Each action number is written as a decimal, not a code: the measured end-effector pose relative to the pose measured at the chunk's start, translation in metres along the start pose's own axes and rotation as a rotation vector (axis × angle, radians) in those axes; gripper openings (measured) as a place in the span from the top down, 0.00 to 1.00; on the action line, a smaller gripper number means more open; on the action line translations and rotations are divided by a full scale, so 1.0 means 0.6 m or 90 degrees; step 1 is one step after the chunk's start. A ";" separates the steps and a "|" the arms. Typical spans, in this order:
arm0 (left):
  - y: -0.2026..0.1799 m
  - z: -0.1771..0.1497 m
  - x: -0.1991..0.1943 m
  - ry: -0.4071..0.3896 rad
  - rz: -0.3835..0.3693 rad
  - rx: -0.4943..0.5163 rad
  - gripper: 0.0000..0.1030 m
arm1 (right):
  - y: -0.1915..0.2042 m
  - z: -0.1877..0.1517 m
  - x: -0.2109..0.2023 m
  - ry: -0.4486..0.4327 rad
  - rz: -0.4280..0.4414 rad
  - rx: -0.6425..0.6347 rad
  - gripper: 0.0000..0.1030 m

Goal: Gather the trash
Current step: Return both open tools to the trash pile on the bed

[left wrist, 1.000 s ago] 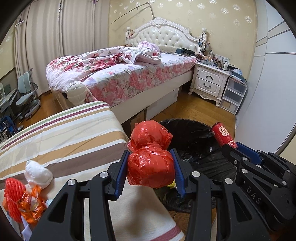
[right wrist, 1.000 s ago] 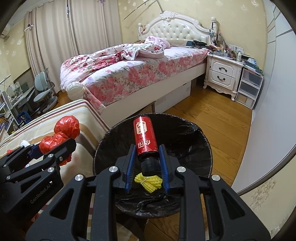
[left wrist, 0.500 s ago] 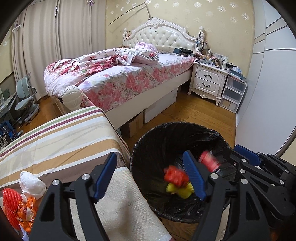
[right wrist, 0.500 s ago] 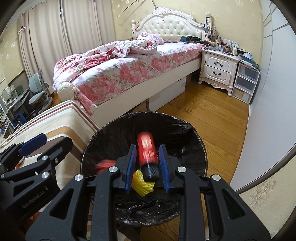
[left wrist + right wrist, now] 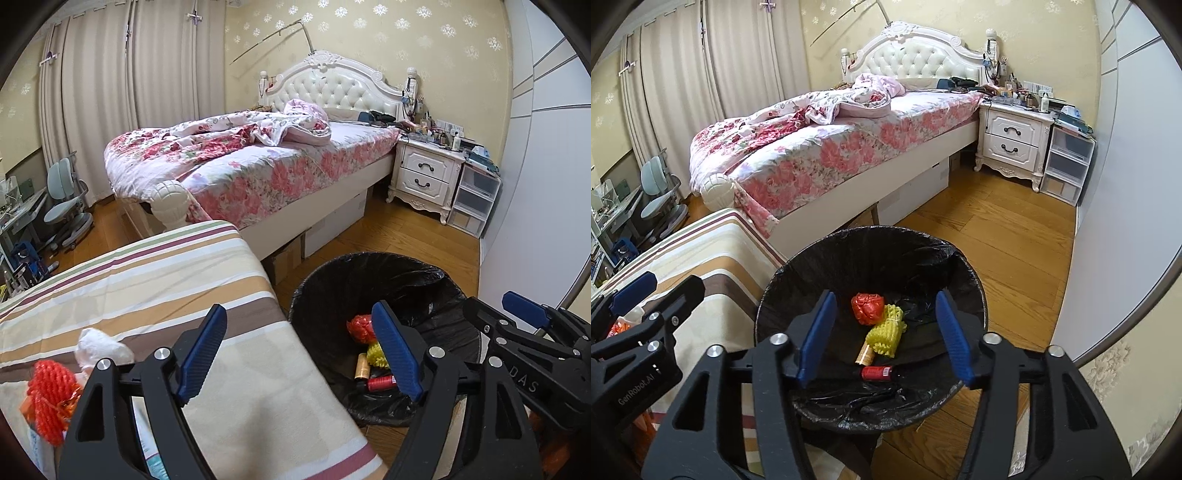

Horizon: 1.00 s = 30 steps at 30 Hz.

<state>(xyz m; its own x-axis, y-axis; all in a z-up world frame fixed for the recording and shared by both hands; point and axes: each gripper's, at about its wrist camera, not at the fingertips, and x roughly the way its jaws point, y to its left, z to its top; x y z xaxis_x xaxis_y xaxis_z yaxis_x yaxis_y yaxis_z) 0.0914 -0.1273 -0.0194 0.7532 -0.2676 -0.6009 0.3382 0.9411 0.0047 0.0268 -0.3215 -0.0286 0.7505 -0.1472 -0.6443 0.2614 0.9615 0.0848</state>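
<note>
A bin lined with a black bag (image 5: 923, 254) stands on the wood floor; it also shows in the left wrist view (image 5: 369, 269). Inside lie a red plastic bag (image 5: 867, 308), a yellow foam net (image 5: 886, 330), a tan tube (image 5: 865, 353) and a red bottle (image 5: 876, 373). My right gripper (image 5: 884, 336) is open and empty above the bin. My left gripper (image 5: 304, 350) is open and empty over the edge of the striped surface (image 5: 147, 280). On that surface at the left lie a red foam net (image 5: 46, 391) and a white crumpled wad (image 5: 99, 349).
A bed with floral bedding (image 5: 258, 162) stands behind. A white nightstand (image 5: 424, 173) and clear plastic drawers (image 5: 472, 199) stand at the back right. A white wall panel (image 5: 1126, 184) runs along the right. Office chairs (image 5: 66, 210) stand at the far left.
Both grippers opened. The red bag fell from the left gripper and the red bottle from the right gripper into the bin, where both now lie.
</note>
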 end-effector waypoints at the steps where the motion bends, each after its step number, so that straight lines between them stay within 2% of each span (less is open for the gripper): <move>1: 0.005 -0.004 -0.008 -0.004 0.004 -0.002 0.23 | 0.004 -0.003 -0.006 0.000 -0.004 -0.003 0.40; 4: 0.023 -0.012 -0.029 -0.009 0.010 -0.012 0.23 | 0.019 -0.017 -0.026 -0.007 -0.005 -0.016 0.30; 12: 0.076 -0.044 -0.091 -0.016 0.036 -0.034 0.19 | 0.072 -0.053 -0.073 -0.010 0.025 -0.056 0.22; 20: 0.149 -0.082 -0.139 0.008 0.066 -0.082 0.18 | 0.158 -0.099 -0.103 0.014 0.085 -0.111 0.21; 26: 0.199 -0.106 -0.178 -0.003 0.153 -0.113 0.18 | 0.222 -0.126 -0.124 0.025 0.124 -0.150 0.21; 30: 0.235 -0.124 -0.193 0.005 0.176 -0.131 0.18 | 0.258 -0.137 -0.134 0.025 0.142 -0.172 0.21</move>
<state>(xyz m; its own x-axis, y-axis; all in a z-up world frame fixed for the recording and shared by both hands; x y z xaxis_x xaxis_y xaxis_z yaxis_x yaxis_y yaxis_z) 0.0098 0.0521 -0.0083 0.7962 0.0047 -0.6050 -0.0001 1.0000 0.0076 -0.0433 -0.1419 -0.0263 0.7456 0.0767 -0.6620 -0.0801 0.9965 0.0252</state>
